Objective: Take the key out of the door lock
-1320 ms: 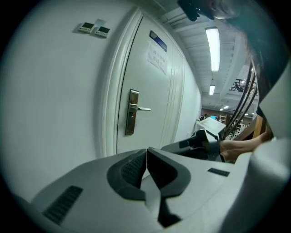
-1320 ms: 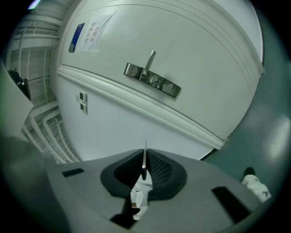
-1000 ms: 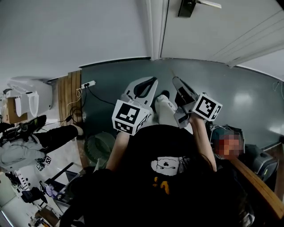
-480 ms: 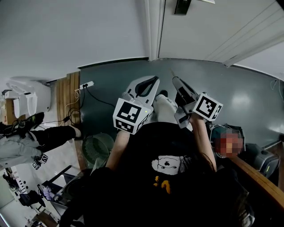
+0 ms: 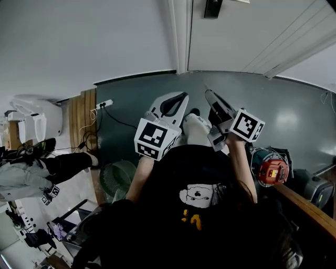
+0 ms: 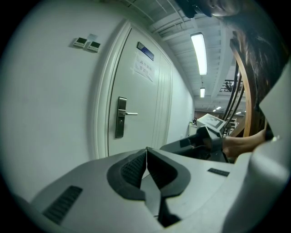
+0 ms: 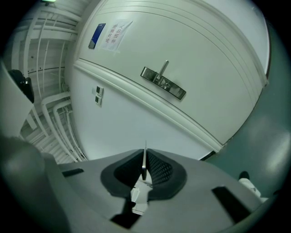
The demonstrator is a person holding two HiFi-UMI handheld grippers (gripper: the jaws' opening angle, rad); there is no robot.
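My right gripper (image 7: 144, 169) is shut on the key (image 7: 144, 159), a thin metal blade seen edge-on that sticks up from between the pads. It is held well away from the white door (image 7: 195, 54), whose lock plate and lever handle (image 7: 163, 83) show no key. In the head view the right gripper (image 5: 208, 95) and left gripper (image 5: 177, 99) hover side by side over the grey floor, below the door's lock plate (image 5: 212, 8). The left gripper (image 6: 146, 160) is shut with nothing between its pads, and the lock plate (image 6: 120, 117) lies beyond it.
A wall stands left of the door frame (image 5: 180, 37). On the floor lie a power strip (image 5: 104, 100), a round fan (image 5: 116, 173) and a red-and-grey machine (image 5: 270, 167). A seated person (image 5: 37, 171) is at the far left. A wooden rail (image 5: 310, 215) runs along the lower right.
Both grippers keep the same stance and grip. The head view has drifted slightly, and the person at the left edge has shifted.
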